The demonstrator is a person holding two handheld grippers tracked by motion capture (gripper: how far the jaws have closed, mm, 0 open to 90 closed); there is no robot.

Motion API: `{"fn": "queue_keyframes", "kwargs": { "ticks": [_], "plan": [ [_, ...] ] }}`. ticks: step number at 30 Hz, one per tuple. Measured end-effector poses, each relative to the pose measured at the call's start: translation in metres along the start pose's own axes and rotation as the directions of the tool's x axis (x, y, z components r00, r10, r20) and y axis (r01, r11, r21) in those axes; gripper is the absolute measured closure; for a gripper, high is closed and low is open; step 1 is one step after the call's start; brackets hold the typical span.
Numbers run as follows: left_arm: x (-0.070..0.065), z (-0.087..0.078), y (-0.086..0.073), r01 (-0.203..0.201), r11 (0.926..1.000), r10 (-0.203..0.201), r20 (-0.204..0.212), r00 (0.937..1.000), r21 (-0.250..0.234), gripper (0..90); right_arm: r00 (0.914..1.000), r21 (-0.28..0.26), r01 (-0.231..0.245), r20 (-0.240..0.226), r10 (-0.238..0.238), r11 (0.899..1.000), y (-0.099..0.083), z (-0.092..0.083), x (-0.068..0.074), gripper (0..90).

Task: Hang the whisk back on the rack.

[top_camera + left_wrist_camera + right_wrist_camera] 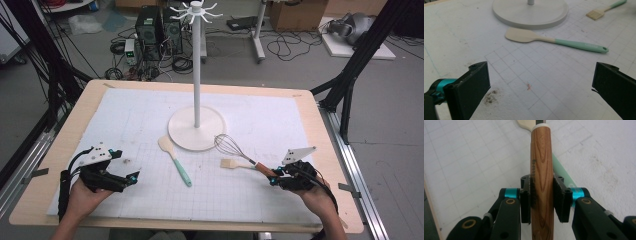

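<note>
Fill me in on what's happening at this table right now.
A person works at the table with a hand-held gripper in each hand. The right hand-held gripper is clamped on the wooden handle of a wire whisk, whose wire head lies on the mat near the base of a white hook stand. The left hand-held gripper is open over bare mat. A spatula with a mint-green handle and a small pastry brush lie on the mat.
</note>
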State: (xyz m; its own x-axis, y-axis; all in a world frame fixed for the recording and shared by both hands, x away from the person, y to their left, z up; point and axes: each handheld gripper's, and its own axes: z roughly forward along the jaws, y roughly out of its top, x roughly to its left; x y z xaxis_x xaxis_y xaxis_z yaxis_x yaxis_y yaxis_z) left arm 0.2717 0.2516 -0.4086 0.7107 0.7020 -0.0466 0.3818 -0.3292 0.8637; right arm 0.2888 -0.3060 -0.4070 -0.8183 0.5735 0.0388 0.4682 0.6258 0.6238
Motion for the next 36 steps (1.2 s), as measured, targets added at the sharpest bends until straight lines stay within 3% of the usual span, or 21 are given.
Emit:
{"fn": "queue_keyframes", "kwargs": {
  "ticks": [13,26,31,36],
  "plan": [
    [-0.004,0.000,0.007,-0.021,0.9997,0.021,0.022,0.9995,-0.011,1.8,0.9991,-0.007,0.028,-0.032,-0.028,1.000,0.014,0.002,0.002,70.7],
    [-0.005,0.003,0.012,-0.050,0.9987,0.050,0.068,0.9964,-0.011,1.8,0.9951,-0.049,0.054,-0.080,-0.058,0.997,0.031,0.000,0.009,70.6],
    [-0.004,0.001,0.016,-0.085,0.9961,0.087,0.103,0.9909,-0.023,1.8,0.9923,-0.042,0.077,-0.094,-0.081,0.996,0.041,0.000,0.011,70.6],
    [-0.003,0.001,0.021,-0.099,0.9942,0.105,0.162,0.9812,-0.040,1.8,0.9892,-0.037,0.096,-0.108,-0.100,0.995,0.049,0.003,0.012,70.6]
  ]
}}
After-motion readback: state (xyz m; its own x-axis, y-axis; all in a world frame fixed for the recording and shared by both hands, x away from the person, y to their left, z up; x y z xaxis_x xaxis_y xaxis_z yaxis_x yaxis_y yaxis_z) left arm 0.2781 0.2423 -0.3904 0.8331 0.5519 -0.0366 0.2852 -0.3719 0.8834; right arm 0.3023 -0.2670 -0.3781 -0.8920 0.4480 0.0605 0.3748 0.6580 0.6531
